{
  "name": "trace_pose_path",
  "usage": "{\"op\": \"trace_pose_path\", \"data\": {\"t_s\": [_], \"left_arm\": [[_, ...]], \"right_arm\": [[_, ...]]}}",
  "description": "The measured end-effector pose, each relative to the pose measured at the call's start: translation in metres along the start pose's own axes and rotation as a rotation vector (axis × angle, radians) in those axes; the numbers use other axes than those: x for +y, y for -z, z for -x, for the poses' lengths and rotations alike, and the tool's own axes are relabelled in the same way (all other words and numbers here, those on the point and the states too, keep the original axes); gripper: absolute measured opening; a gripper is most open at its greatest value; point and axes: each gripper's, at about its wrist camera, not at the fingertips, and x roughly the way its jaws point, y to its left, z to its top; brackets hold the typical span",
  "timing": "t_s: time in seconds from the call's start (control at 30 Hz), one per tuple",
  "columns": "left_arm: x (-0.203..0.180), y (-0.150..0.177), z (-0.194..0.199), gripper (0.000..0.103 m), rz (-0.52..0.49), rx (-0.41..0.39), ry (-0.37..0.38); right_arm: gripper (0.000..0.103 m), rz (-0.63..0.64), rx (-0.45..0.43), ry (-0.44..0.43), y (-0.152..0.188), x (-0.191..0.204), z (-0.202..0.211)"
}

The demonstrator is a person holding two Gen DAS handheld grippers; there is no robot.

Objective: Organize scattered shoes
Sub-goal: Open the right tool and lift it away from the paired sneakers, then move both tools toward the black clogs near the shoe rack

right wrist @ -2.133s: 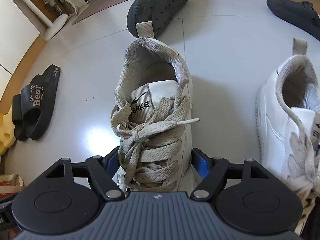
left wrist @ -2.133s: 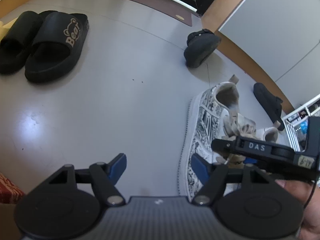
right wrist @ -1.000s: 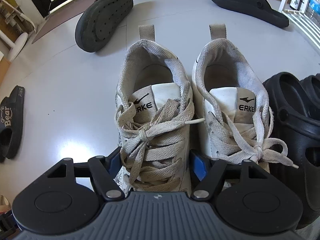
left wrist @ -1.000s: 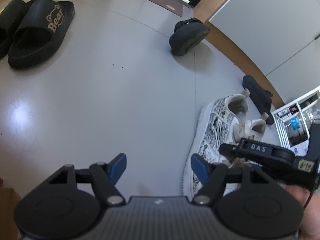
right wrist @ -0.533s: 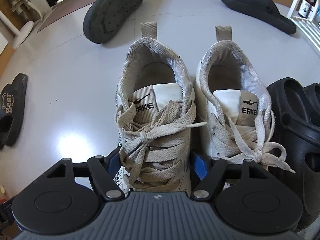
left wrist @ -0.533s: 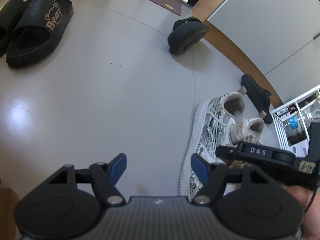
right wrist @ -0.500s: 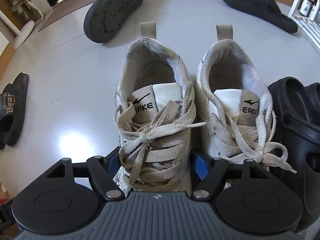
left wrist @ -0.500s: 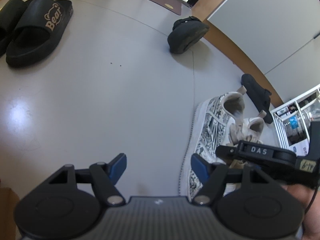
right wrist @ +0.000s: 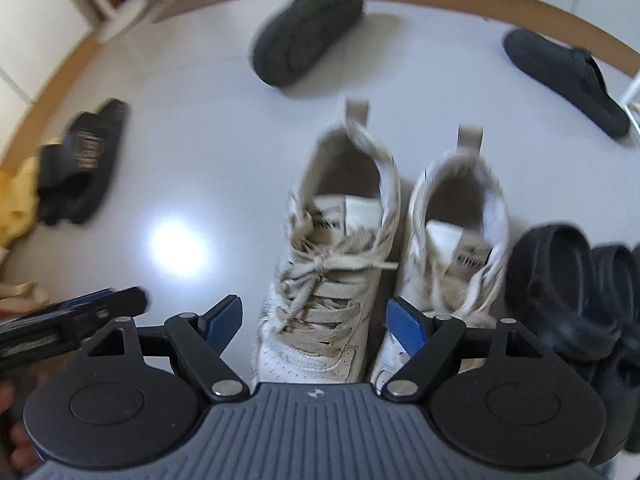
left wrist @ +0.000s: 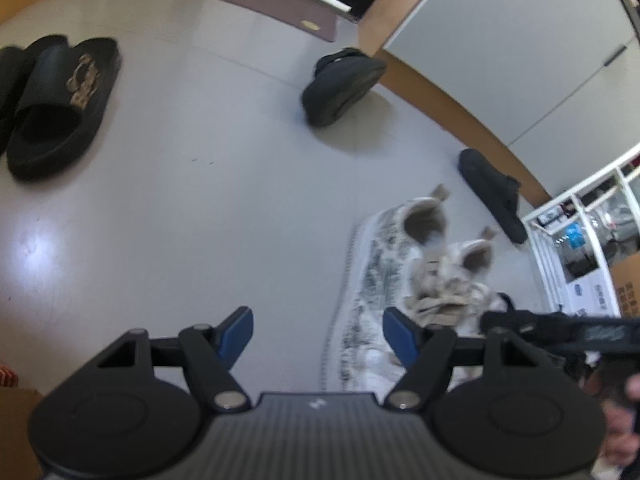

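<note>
**White sneakers sitting paired on grey floor**

Canvas-laced and scuffed, the left sneaker (right wrist: 332, 276) and right sneaker (right wrist: 452, 256) are standing side by side, touching, heels away from me. My right gripper (right wrist: 314, 320) is hanging above the left one, jaws opening, pads clear of it. Rubbery black clogs (right wrist: 576, 292) are crowding the right sneaker's flank. My left gripper (left wrist: 316, 330) is spread over bare glossy floor (left wrist: 180, 220). Black slides (left wrist: 60, 104), an overturned slipper (right wrist: 308, 32) and its mate (right wrist: 568, 76) are lying scattered.
</note>
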Motion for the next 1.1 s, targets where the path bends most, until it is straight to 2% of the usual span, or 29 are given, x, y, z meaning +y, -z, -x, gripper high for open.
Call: {"op": "trace_pose_path", "data": {"t_s": [0.07, 0.13, 0.23, 0.37, 0.5, 0.6, 0.77, 1.0, 1.1], "left_arm": [[-0.007, -0.005, 0.008, 0.074, -0.004, -0.002, 0.002], [-0.015, -0.01, 0.019, 0.074, -0.015, -0.013, 0.004], [-0.028, -0.015, 0.04, 0.074, -0.036, -0.031, 0.018], [-0.038, -0.018, 0.059, 0.075, -0.042, -0.034, 0.041], [-0.051, -0.019, 0.072, 0.074, -0.066, -0.057, 0.031], [-0.061, -0.022, 0.075, 0.073, -0.083, -0.03, 0.026], [-0.07, -0.021, 0.091, 0.073, -0.099, -0.005, 0.047], [-0.074, -0.02, 0.12, 0.074, -0.104, -0.032, 0.055], [-0.077, -0.023, 0.13, 0.074, -0.108, -0.047, 0.058]], "right_arm": [[0.085, 0.004, 0.012, -0.048, -0.008, -0.009, 0.029], [0.085, 0.007, -0.009, -0.049, -0.021, -0.015, 0.046], [0.085, -0.043, -0.078, -0.031, -0.026, -0.03, 0.097], [0.087, -0.155, -0.211, -0.04, -0.022, -0.047, 0.162], [0.088, -0.214, -0.286, -0.028, -0.013, -0.054, 0.21], [0.088, -0.243, -0.342, -0.015, -0.006, -0.056, 0.245], [0.088, -0.266, -0.371, -0.004, 0.005, -0.053, 0.269], [0.088, -0.27, -0.415, 0.006, 0.021, -0.046, 0.303], [0.089, -0.262, -0.42, -0.023, 0.027, -0.046, 0.314]]}}
